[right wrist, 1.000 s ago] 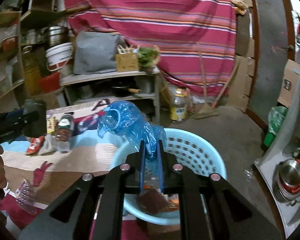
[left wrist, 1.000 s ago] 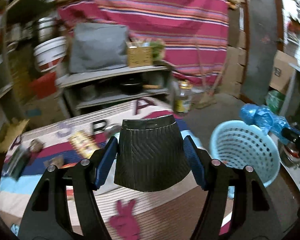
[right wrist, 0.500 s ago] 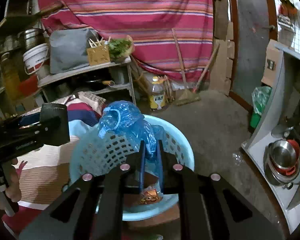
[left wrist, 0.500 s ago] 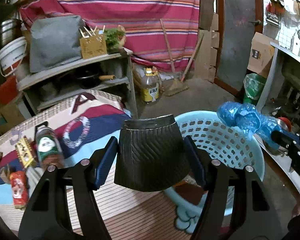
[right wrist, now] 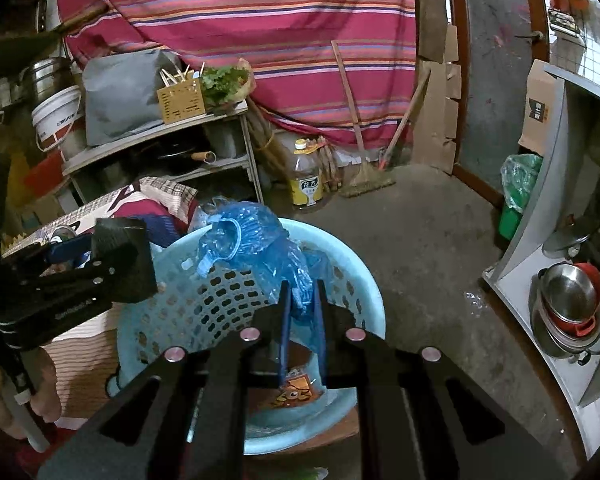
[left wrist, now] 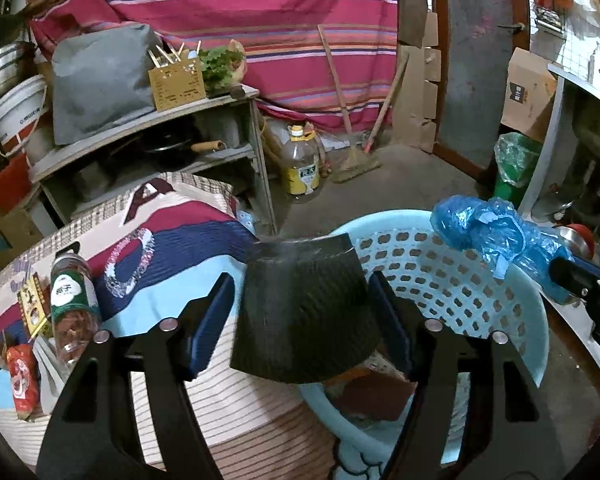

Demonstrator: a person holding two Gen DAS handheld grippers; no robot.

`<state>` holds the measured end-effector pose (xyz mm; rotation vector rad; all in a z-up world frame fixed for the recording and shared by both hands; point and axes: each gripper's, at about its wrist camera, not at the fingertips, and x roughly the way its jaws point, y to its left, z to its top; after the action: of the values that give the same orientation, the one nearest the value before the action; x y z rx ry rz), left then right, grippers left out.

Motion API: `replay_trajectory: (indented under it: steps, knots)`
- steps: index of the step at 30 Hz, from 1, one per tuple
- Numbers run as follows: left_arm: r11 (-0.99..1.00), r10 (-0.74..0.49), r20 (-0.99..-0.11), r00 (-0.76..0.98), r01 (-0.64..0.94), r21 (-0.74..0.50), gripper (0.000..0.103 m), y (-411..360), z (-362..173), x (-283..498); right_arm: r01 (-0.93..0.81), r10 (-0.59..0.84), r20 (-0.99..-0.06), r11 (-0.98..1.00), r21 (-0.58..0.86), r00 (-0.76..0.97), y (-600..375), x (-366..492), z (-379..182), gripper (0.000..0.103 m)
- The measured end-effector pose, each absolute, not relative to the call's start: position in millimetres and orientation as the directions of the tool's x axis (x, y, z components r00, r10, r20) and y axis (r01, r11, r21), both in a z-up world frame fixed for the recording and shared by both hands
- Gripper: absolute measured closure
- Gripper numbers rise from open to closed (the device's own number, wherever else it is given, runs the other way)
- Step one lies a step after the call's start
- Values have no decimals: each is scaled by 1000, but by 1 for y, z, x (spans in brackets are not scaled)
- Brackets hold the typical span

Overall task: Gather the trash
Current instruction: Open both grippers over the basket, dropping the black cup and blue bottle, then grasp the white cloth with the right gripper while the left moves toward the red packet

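Now we hold both pieces of trash over the pale blue perforated plastic basket so they can drop in. Our left gripper has its jaws opening around the black ribbed tapered cup, which seems to be coming loose between them. Our right gripper clamps the crumpled blue plastic bag. Beside the basket, the surface under a striped cloth carries a clear plastic bottle and wrappers; a red striped curtain hangs behind.

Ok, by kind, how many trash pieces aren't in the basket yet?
Black cup: 1
Blue plastic bag: 1
Plastic bottle: 1
Snack packets: 2, one red, one yellow
Total: 5 that can be made out
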<state>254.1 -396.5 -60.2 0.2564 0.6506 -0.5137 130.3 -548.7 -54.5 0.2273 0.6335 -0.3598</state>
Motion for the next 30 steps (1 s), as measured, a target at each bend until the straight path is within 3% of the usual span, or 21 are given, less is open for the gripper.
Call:
replay_trajectory:
  steps: [2,10,22,24,25,26,30]
  knots:
    - [850,-371,-623,689,522,70,22,-393,-57,253,395,-257,-614,914,97,746,-548,131,-54,92]
    - [875,-314,-555,770,462,145,10,-360,-34,243,391,-249,-631,915,95,735,-541,138,-61,92]
    - [953,-170,-531,831,274,125,7,-222,-17,237,352,-238,-652,935,49,720,-499,169,-66,89]
    - [961,-142,-530,836,246,130,7,-204,-17,237,352,-249,-666,936,22,703,-492,176,-69,76]
    - [964,-128,-531,837,230,130,7,-193,-17,238,357,-257,-669,934,13,698,-491,178,-69,52]
    - [967,-119,-533,838,219,128,7,-186,-17,239,365,-272,-664,931,2,696,-488,178,-69,39]
    - [979,-88,-541,836,171,106,7,-149,-17,242,380,-306,-649,925,-29,697,-477,176,-63,34]
